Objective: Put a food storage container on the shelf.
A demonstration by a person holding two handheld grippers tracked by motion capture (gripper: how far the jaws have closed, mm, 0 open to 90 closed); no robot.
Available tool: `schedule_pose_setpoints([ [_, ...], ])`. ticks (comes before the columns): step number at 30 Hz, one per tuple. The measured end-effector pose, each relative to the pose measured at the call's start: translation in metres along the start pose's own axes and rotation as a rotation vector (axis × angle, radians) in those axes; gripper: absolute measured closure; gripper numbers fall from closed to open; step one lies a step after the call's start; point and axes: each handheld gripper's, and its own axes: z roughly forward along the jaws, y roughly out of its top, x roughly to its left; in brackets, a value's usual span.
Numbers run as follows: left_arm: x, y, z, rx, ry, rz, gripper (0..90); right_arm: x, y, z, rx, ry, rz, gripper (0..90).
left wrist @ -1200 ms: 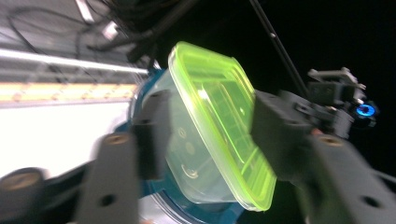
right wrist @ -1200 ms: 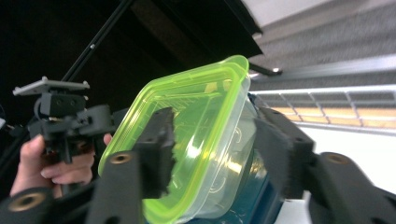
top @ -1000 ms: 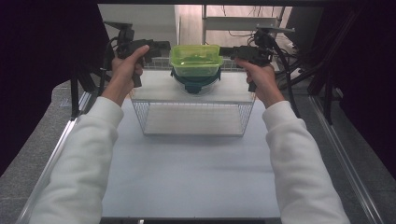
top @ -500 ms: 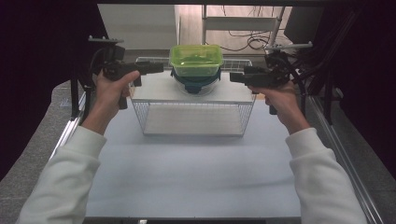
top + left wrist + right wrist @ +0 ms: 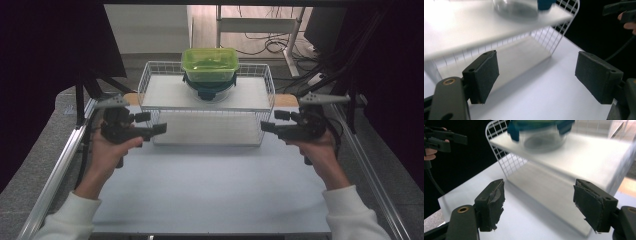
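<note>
Both grippers drawn back from wire rack (image 5: 207, 107) | left gripper (image 5: 161, 128) jaws apart | right gripper (image 5: 265, 126) jaws apart

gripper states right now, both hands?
Left gripper: open, holding nothing.
Right gripper: open, holding nothing.

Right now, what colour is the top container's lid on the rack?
Bright lime green lid, clearest in the high view.

A pale white table (image 5: 210, 200) carries a white wire rack (image 5: 207, 107) at its far middle. The rack's upper shelf (image 5: 165, 92) holds a clear container with a teal lid (image 5: 209, 85), with a green-lidded box (image 5: 210, 62) stacked on top
</note>
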Motion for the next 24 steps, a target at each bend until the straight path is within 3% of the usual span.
schedule_pose_setpoints([
  [6,-0.002,-0.048,0.01,0.066,0.037,0.04,19.2,-0.003,-0.06,-0.001,0.044,-0.038,0.03,24.5],
  [10,0.003,-0.069,0.02,0.106,0.034,0.029,19.1,-0.006,-0.092,0.003,0.064,-0.048,0.052,24.5],
  [12,0.003,-0.078,0.025,0.125,0.056,0.04,18.9,-0.006,-0.104,0.005,0.083,-0.061,0.042,24.5],
  [18,0.002,-0.097,0.042,0.193,0.072,0.054,18.7,-0.006,-0.127,0.008,0.107,-0.061,0.062,24.1],
  [24,0.002,-0.097,0.043,0.176,0.065,0.04,18.6,-0.007,-0.129,0.008,0.097,-0.062,0.069,24.1],
])
